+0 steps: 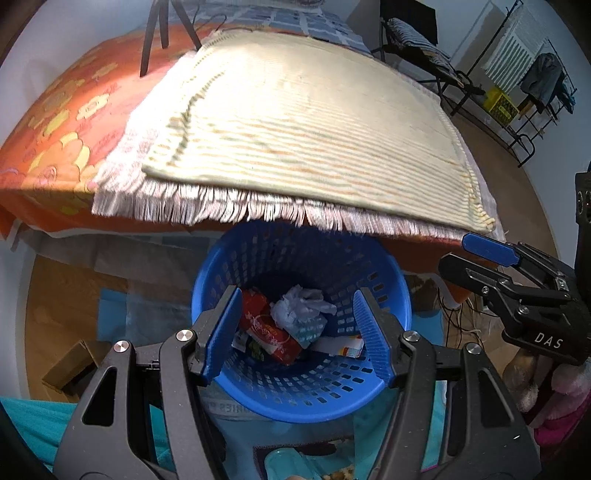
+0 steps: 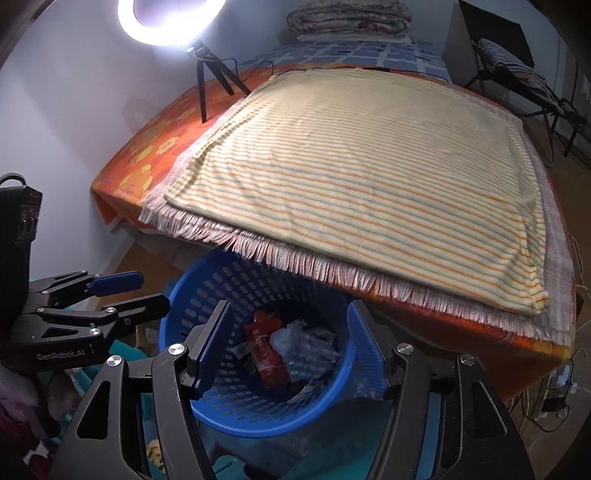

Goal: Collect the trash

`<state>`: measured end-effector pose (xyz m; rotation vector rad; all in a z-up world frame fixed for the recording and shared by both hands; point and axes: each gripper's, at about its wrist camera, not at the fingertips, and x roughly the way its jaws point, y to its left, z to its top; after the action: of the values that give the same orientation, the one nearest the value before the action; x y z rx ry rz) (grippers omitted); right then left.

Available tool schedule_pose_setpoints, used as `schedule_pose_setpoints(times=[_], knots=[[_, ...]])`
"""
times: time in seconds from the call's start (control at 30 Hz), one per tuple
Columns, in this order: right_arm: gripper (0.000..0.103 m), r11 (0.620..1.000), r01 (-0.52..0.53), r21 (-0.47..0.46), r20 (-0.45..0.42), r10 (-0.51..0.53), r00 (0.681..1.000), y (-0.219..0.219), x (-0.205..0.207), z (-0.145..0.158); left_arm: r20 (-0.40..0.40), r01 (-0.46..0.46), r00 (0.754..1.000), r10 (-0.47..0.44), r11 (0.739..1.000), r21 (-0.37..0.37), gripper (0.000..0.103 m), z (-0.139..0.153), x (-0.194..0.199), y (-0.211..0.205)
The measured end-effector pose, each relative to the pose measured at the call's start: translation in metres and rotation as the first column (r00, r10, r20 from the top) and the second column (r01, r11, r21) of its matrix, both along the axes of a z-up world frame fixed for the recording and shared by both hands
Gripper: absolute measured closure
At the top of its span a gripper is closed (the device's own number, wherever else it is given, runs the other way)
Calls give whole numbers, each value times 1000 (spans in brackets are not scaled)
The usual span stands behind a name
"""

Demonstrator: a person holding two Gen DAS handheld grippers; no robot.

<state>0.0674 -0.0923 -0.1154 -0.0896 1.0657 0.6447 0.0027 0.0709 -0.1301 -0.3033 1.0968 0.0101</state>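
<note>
Black scissor-linked arms tipped with ribbed blue pads fill the lower edge of both wrist views. Between those pads, straight below, stands the round blue plastic basket with slotted walls point(image 1: 306, 384) point(image 2: 236, 402), the landmark for everything else.

Inside the basket lie a red printed snack wrapper point(image 1: 271, 332) point(image 2: 267, 349), a crumpled wad of white and pale blue paper point(image 1: 301, 308) point(image 2: 295, 334) just beside the wrapper, and a flat white packet with orange print point(image 1: 341, 347) against the basket's inner wall.

Above the basket's mouth hangs the left gripper point(image 1: 297, 332), jaws spread wide with nothing between the pads. Alongside it the right gripper point(image 2: 291, 339) is likewise spread and empty over the same opening. Each gripper shows at the edge of the other's view, side by side and apart.

Behind the basket, partly overhanging its far rim, is the fringed edge of a cream striped woven blanket point(image 1: 306, 125) point(image 2: 369, 177) laid flat on an orange flower-print bedsheet point(image 1: 62, 129) point(image 2: 147, 155). Farther back from the basket, on that sheet, a black tripod point(image 2: 207, 81) carries a glowing ring light point(image 2: 173, 22). Beyond the bed, a folding chair with striped fabric point(image 1: 417, 44) point(image 2: 517, 70) stands by the wall.
</note>
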Motion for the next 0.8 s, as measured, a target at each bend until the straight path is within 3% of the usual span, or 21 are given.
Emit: schedule_pose_setpoints(times=[0.47,0.8], knots=[[39,999,37,32,65,-39,997,-10,5,25,115,-27,993,24,999,27,37,43,0,-2],[39,991,75,109,88,-85,993,-27,8,50,275,-37,961,16,997,72,27,91,-9,-11]])
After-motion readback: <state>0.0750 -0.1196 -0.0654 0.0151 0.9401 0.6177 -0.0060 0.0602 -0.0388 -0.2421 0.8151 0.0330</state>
